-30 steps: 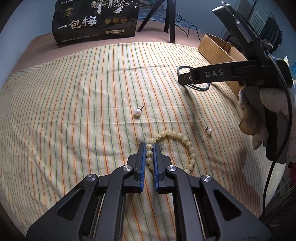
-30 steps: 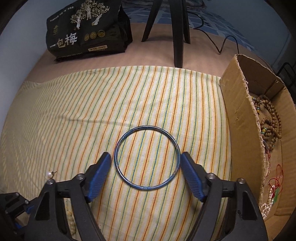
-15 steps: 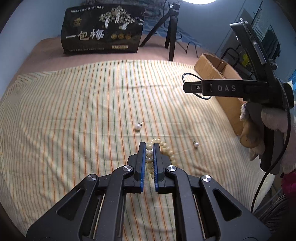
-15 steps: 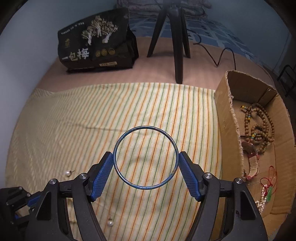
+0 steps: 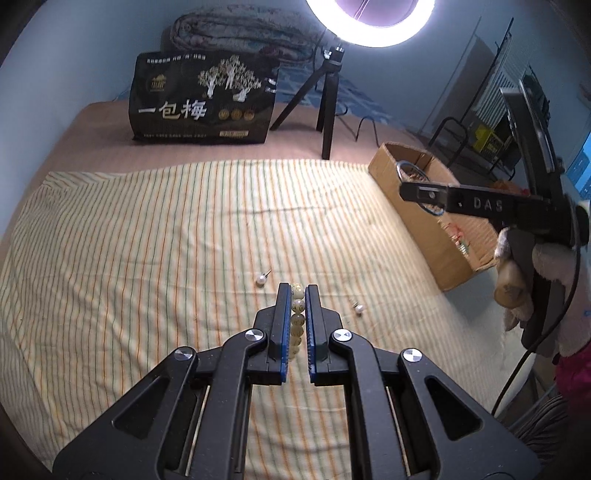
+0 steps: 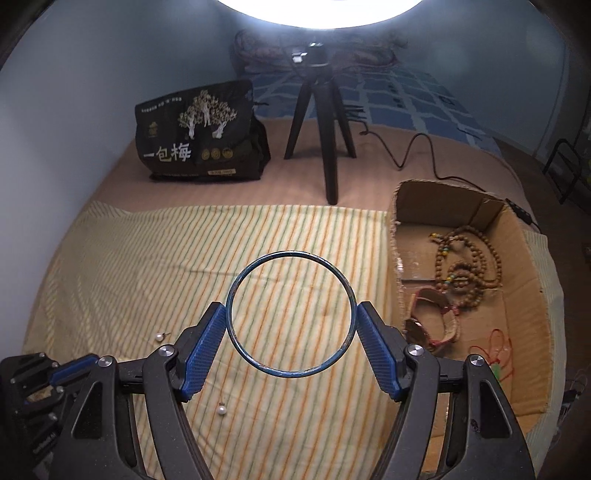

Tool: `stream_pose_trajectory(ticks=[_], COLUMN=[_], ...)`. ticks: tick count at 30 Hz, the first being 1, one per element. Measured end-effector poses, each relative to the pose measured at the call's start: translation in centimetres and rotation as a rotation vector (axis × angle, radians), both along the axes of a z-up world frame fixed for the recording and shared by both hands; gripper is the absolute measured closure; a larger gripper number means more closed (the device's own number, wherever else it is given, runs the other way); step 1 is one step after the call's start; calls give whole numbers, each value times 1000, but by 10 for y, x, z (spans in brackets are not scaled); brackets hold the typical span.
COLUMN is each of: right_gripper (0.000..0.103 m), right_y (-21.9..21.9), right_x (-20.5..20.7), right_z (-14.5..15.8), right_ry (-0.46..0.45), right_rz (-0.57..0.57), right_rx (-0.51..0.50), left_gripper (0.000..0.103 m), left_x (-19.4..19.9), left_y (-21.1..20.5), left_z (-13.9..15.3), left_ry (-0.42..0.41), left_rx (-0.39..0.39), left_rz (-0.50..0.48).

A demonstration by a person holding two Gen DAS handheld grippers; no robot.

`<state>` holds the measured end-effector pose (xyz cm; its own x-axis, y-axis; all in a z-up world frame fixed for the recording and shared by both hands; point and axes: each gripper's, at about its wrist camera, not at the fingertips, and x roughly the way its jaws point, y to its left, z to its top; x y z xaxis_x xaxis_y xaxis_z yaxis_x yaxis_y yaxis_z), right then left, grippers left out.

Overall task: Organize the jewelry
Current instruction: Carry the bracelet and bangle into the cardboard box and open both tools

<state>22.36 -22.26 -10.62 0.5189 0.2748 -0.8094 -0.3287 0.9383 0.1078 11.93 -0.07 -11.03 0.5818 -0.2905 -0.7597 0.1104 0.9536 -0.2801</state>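
Note:
My left gripper (image 5: 296, 291) is shut on a pale yellow bead bracelet (image 5: 297, 317) and holds it above the striped cloth (image 5: 147, 240). My right gripper (image 6: 290, 314) is shut on a thin blue bangle (image 6: 236, 332), held up in the air; it also shows in the left wrist view (image 5: 413, 192) over the cardboard box (image 5: 421, 229). Two pearl earrings lie on the cloth (image 5: 261, 280) (image 5: 358, 308). The box (image 6: 395, 236) holds brown bead strands (image 6: 469, 266), a pink bracelet (image 6: 432, 321) and red cord (image 6: 495, 347).
A black snack bag (image 5: 203, 103) stands at the back of the table. A black tripod (image 5: 327, 107) with a ring light (image 5: 384, 22) stands beside it, its cable (image 6: 413, 147) running behind the box. The box sits at the cloth's right edge.
Both grippers have risen well above the cloth. The left lifted the bead bracelet off it; the right carried the bangle up and toward the box.

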Motion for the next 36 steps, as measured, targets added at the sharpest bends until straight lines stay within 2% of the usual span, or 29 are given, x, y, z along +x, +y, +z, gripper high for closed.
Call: stream_pose_trajectory(ticks=[10,20,27,36], right_gripper=[31,31,31,31], right_y=[-59,-126,-154,-171], right_x=[-10,-15,-15,-3], right_z=[17,21,17,8], right_ry=[-33,-42,-30,-6], right_rz=[-81,-191,-234,-274], right_rx=[27,40,42,61], left_gripper=[98,98,98,98], left_x=[4,16,32,55], left_y=[-27,-82,-124,-168], left_z=[25,48,62,70], left_ry=[-49,-93,-126,-131], left_rx=[-34,-52,-58,-115], left_rz=[-37,-128,-195,-258])
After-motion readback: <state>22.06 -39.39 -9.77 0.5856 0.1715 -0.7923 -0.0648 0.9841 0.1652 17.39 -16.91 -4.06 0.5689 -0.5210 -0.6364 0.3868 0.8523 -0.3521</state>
